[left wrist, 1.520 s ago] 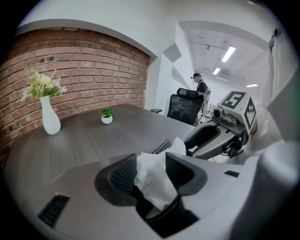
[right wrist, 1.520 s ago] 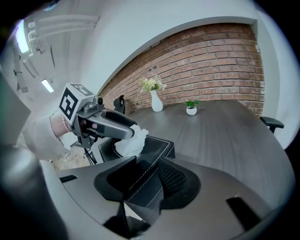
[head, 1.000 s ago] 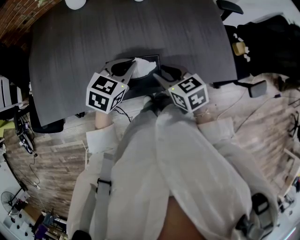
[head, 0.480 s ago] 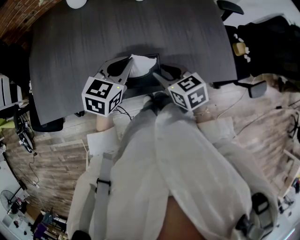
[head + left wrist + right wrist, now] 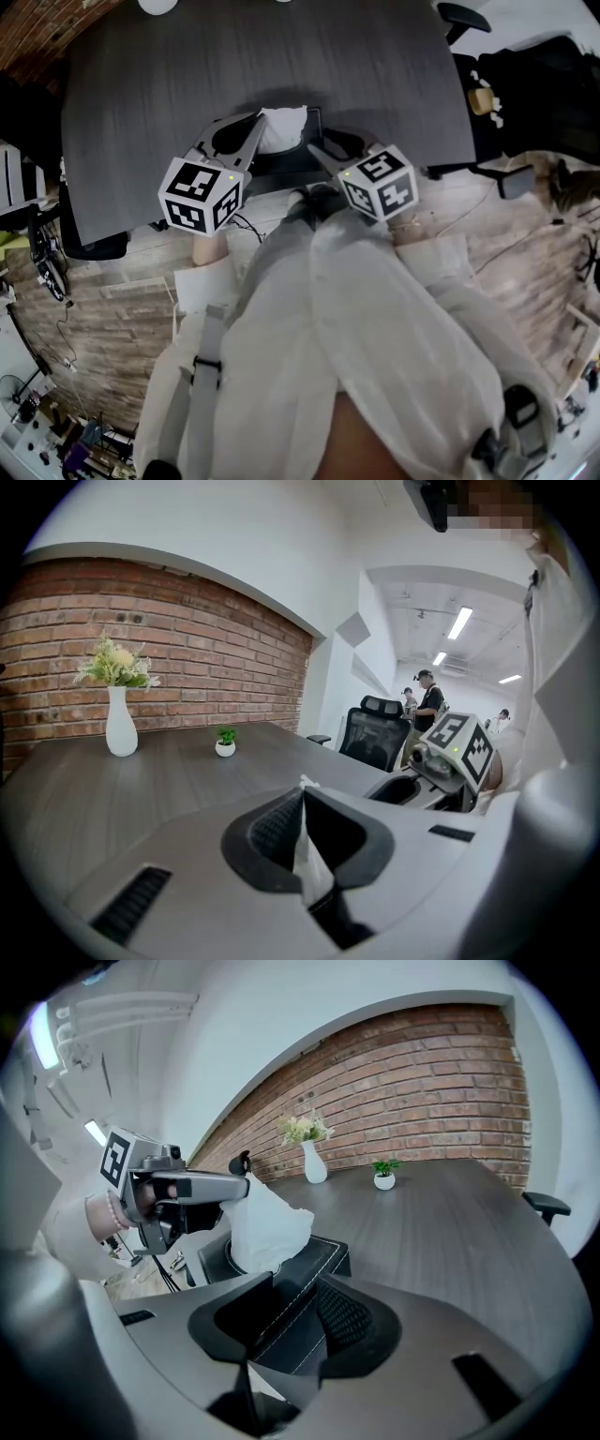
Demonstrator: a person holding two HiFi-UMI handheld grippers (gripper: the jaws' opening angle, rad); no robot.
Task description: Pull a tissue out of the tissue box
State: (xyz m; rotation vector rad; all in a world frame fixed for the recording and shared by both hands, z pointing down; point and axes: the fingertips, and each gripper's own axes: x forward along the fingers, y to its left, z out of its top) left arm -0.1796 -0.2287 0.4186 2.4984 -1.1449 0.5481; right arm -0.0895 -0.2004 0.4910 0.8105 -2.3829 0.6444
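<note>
Tissue (image 5: 269, 1224): white, crumpled, pinched at its top between the tips of my left claw (image 5: 302, 797). The jaws are closed right down on it, with a thin strip of paper showing in the seam between the pads. The rest of the sheet hangs below the tips as a loose cone, and its lower end is in the slot of the tissue box (image 5: 302, 1274).

The box is black leather with white stitching. It sits just under and ahead of the left claw, near the table's near edge. My right claw (image 5: 286, 1290) is on the box's near end, one jaw on each side, with the ribbed pad against the right wall and the other jaw against the left (reads as clamped on the box, no gap visible). The two claws are close together, the left one up at the tissue's top and the right one low at the box.

The dark grey wood-grain table (image 5: 187, 75) runs out ahead of both claws. Far ahead of the left claw is a white vase with flowers (image 5: 121, 722). A small potted plant (image 5: 225, 743) stands to the right of it, and both are well apart from the box. The brick wall (image 5: 169, 658) is behind them. Off to the right of the left claw there is a black office chair (image 5: 380, 735) past the table edge, with people standing (image 5: 427, 700) further back in a lit corridor.
</note>
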